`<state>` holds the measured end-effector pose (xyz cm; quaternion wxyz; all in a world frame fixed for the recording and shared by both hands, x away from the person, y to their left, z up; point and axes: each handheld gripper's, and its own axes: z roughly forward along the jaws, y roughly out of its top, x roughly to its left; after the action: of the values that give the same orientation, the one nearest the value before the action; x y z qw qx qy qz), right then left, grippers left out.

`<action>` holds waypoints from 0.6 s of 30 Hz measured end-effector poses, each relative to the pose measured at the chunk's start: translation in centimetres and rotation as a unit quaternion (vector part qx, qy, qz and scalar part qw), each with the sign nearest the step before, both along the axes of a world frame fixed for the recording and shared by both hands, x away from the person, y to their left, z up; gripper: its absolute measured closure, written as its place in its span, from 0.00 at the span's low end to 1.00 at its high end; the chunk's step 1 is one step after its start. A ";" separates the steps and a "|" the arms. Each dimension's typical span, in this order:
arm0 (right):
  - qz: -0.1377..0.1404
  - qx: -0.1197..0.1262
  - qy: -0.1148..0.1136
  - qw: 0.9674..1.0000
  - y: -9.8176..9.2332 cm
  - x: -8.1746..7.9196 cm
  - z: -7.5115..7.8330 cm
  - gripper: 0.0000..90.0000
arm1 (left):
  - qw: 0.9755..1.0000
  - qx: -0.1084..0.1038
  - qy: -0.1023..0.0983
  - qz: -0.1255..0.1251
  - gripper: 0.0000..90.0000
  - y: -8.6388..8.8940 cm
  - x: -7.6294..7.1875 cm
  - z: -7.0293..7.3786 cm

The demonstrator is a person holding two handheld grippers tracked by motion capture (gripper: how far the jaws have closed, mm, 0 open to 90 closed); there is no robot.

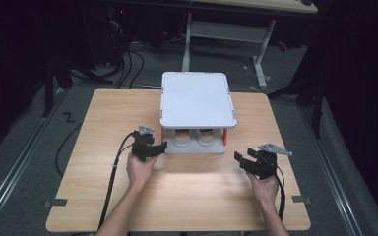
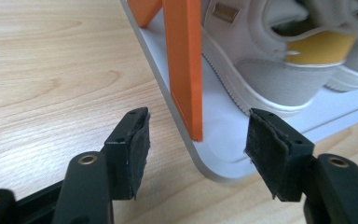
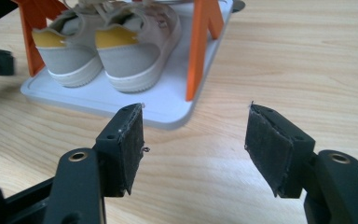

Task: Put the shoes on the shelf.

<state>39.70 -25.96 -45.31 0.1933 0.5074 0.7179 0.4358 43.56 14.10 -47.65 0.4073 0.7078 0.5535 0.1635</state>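
Observation:
A small rack with a white top shelf (image 1: 197, 98) and orange posts stands at the middle of the wooden table (image 1: 103, 128). Two pale sneakers (image 1: 182, 138) (image 1: 205, 137) with yellow heel tabs rest on its lower shelf (image 1: 197, 149), heels toward me. My left gripper (image 1: 160, 147) is at the rack's front left corner and is open. In the left gripper view the gripper (image 2: 200, 123) has the orange post (image 2: 184, 60) and shelf corner (image 2: 223, 158) between its pads, untouched. My right gripper (image 1: 241, 160) (image 3: 193, 116) stands open over bare wood, short of the front right corner (image 3: 168, 109).
Wooden tabletop stretches wide on both sides of the rack and in front of it. Black cables (image 1: 110, 182) trail from both grippers toward the near edge. Beyond the table stand a white desk frame (image 1: 226, 34) and floor cables (image 1: 128, 64).

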 end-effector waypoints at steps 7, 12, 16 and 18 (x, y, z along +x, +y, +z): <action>-0.007 -0.010 0.009 1.000 -1.4 -0.5 -0.8 0.41 | 1.000 -0.016 -0.012 0.000 0.42 1.1 -2.0 0.9; -0.016 -0.029 0.021 0.999 -2.5 -1.2 -1.7 0.41 | 1.000 -0.015 -0.020 -0.007 0.42 1.8 -4.0 1.0; -0.020 -0.049 0.026 0.998 -3.3 -1.6 -2.4 0.41 | 1.000 -0.008 -0.027 -0.008 0.42 2.1 -5.7 1.0; -0.024 -0.052 0.029 0.998 -3.6 -1.8 -2.6 0.41 | 0.999 -0.003 -0.030 -0.011 0.41 2.2 -6.5 0.9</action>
<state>37.86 -29.56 -47.92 0.2088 0.5260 0.7325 0.3784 37.08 16.29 -46.80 0.4276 0.7072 0.5340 0.1787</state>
